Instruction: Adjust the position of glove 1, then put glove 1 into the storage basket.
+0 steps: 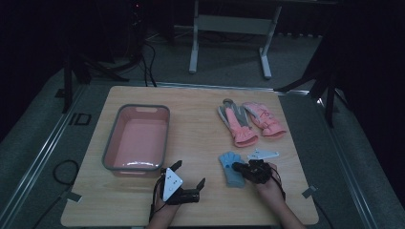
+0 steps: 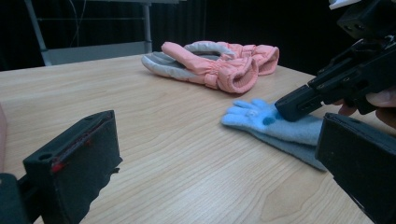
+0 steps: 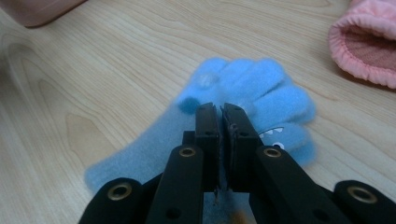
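The right tongs (image 3: 221, 112) rest nearly shut over the blue glove (image 3: 243, 93) — flat on the wooden counter (image 3: 116, 56) — with a pink glove cuff (image 3: 366, 51) lying well apart.

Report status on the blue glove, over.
Right gripper jaws shut, tips down on the blue glove; a pinch can't be confirmed. Left gripper open, idle near the pink bin. Glove flat on the table, nothing blocking.

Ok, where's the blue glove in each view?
High view: blue glove lower right of centre on the table, at the right gripper tips.
Left gripper view: right of centre, under the right gripper's jaws.
Right gripper view: centre, beneath the closed jaws.
Shared landmark: pink gloves just beyond it.
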Tool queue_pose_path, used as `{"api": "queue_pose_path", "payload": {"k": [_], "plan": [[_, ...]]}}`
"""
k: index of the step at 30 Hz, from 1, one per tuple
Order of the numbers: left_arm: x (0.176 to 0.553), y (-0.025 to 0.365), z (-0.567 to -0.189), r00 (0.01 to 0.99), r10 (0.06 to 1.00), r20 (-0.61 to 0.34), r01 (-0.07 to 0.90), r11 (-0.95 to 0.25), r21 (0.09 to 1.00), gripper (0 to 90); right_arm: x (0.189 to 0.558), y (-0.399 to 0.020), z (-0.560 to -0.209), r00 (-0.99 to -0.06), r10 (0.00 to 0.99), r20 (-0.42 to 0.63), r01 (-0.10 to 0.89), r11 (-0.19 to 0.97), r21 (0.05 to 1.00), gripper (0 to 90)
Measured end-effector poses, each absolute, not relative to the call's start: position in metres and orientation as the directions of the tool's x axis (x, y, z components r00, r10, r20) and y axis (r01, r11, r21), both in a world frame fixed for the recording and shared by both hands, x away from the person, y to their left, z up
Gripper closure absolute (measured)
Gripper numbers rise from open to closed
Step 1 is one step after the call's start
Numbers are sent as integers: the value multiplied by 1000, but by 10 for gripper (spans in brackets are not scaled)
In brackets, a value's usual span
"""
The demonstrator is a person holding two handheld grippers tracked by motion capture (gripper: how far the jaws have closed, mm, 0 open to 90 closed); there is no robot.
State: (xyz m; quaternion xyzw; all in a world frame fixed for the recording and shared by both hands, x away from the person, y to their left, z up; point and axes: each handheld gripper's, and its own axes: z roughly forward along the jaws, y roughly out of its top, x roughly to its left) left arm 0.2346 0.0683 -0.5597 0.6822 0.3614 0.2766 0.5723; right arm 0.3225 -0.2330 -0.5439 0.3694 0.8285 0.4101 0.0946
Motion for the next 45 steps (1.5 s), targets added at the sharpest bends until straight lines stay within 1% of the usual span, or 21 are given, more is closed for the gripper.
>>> {"api": "queue_pose_path", "payload": {"k": [4, 8, 11, 13, 15, 16, 17, 18, 20, 21, 25, 28, 29, 31, 34, 36, 37, 39, 40, 43, 45], "plan": [[235, 68, -560, 586, 809, -35, 178, -87, 980, 1, 323, -233, -548, -712, 689, 137, 532, 401, 745, 837], [234, 67, -560, 579, 815, -34, 177, -85, 981, 1, 320, -234, -541, -724, 678, 127, 513, 405, 757, 751], [235, 64, -559, 571, 821, -32, 189, -93, 977, 1, 317, -236, -534, -742, 658, 126, 492, 407, 770, 638], [235, 61, -559, 591, 807, -8, 182, -123, 976, 1, 315, -239, -530, -748, 653, 120, 477, 404, 780, 500], [234, 56, -559, 612, 790, 39, 161, -173, 972, 1, 314, -243, -526, -748, 653, 120, 467, 389, 795, 357], [233, 55, -558, 619, 783, 59, 153, -194, 969, 1, 313, -246, -525, -762, 632, 139, 465, 385, 797, 264], [233, 54, -558, 623, 779, 64, 151, -200, 968, 1, 313, -248, -525, -775, 612, 156, 461, 378, 803, 204], [233, 53, -558, 636, 770, 58, 152, -198, 968, 1, 313, -250, -525, -777, 609, 163, 457, 367, 810, 166], [234, 51, -556, 636, 770, 43, 173, -197, 965, 20, 312, -254, -525, -781, 603, 160, 452, 369, 812, 141], [234, 51, -555, 648, 761, 28, 182, -190, 965, 40, 311, -257, -525, -777, 610, 152, 449, 369, 814, 138], [236, 47, -549, 692, 722, -10, 208, -186, 960, 40, 311, -270, -523, -759, 644, 100, 413, 357, 838, 146], [239, 39, -546, 742, 670, -19, 230, -228, 946, 42, 310, -280, -517, -740, 666, 88, 405, 337, 850, 146], [240, 35, -545, 745, 667, -4, 231, -252, 940, 60, 309, -283, -516, -737, 671, 86, 404, 334, 852, 146], [240, 29, -544, 763, 646, 14, 217, -277, 936, 150, 311, -288, -512, -730, 672, 125, 433, 313, 845, 136], [245, 20, -542, 825, 565, 3, 215, -319, 923, 155, 314, -292, -508, -729, 663, 170, 457, 287, 842, 129], [247, 12, -541, 866, 499, 34, 179, -373, 910, 203, 316, -290, -506, -723, 669, 172, 464, 286, 838, 119], [247, 8, -540, 875, 480, 58, 155, -392, 907, 243, 316, -288, -505, -730, 662, 169, 462, 296, 836, 97], [249, -1, -538, 896, 438, 67, 142, -425, 894, 267, 318, -284, -505, -731, 663, 162, 454, 295, 841, 98], [250, -6, -537, 901, 426, 88, 125, -448, 885, 271, 320, -281, -505, -736, 656, 167, 457, 299, 838, 123], [254, -20, -536, 918, 367, 150, 69, -520, 851, 305, 327, -275, -506, -724, 671, 159, 458, 296, 838, 263], [258, -28, -536, 929, 331, 164, 46, -543, 838, 325, 333, -271, -508, -715, 677, 176, 480, 291, 828, 407]]}}
